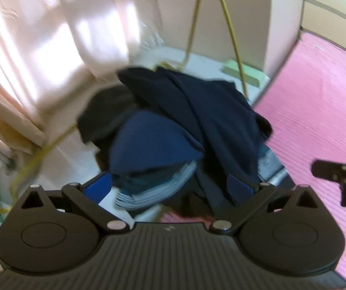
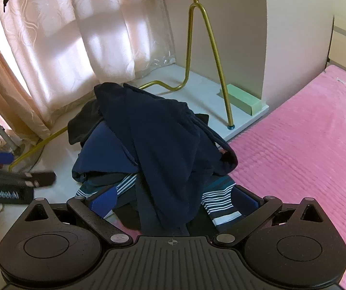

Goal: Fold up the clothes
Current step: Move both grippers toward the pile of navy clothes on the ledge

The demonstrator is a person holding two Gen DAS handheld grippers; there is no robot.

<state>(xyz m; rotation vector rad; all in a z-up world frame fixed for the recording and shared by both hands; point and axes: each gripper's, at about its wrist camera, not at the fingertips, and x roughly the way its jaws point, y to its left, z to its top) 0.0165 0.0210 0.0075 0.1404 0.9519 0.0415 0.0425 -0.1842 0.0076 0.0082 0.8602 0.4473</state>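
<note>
Clothes (image 2: 158, 145) heaped beside pink bed (image 2: 305, 149), curtains (image 2: 64, 36) behind.

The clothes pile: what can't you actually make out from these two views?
- What the clothes pile sits on: hidden by the garments, both views.
- Striped garment: mostly buried under the dark navy garment, right wrist view.
- Left wrist view: motion blur smears the fabric detail.
- Gold rack: top cut off by the picture edge.

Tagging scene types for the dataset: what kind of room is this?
Likely a bedroom at home: a pink bedspread, sheer curtains over a bright window, and a pile of dark clothes by a gold clothes rack.
</note>
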